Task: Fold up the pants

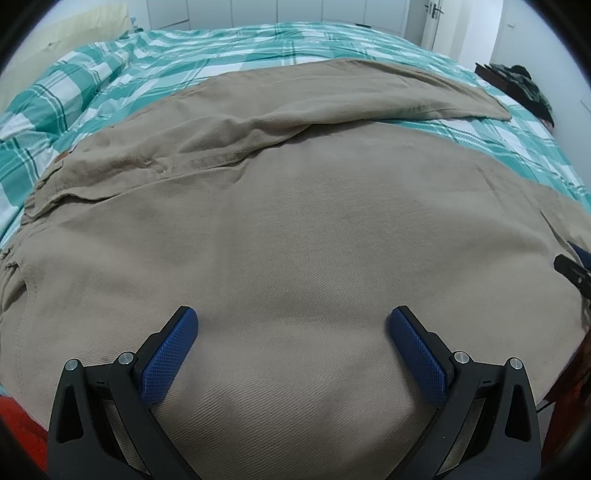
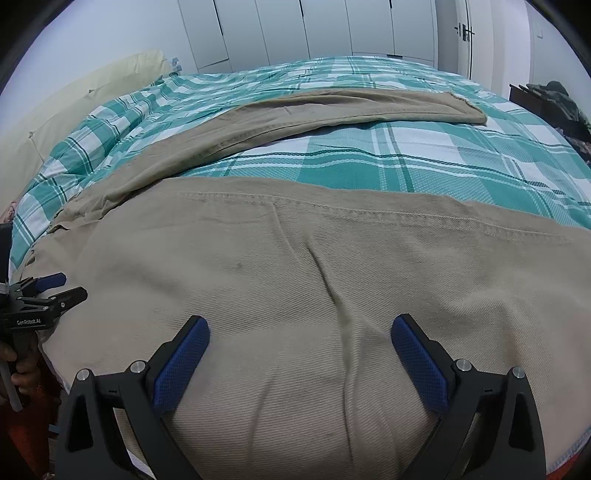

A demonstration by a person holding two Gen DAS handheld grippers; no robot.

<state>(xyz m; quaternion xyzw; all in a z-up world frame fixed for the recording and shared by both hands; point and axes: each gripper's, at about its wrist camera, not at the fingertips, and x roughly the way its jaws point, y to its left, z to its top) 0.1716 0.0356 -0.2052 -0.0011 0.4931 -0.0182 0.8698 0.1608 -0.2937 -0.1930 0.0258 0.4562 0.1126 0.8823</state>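
Beige pants (image 1: 295, 229) lie spread on a bed with a green plaid cover (image 1: 155, 62). The near leg lies flat along the bed's front edge and the far leg (image 1: 369, 92) angles away to the right. My left gripper (image 1: 293, 325) is open and empty, just above the near leg close to the waist. My right gripper (image 2: 300, 328) is open and empty above the same near leg (image 2: 295, 266), farther toward the hem. The far leg (image 2: 332, 107) shows behind it. The left gripper (image 2: 55, 288) also shows at the left edge of the right wrist view.
A cream pillow (image 2: 74, 99) lies at the bed's left end. White wardrobe doors (image 2: 314, 29) stand behind the bed. Dark clothes on a dark stand (image 1: 517, 85) sit at the far right. Something red (image 1: 18, 417) is below the bed's front edge.
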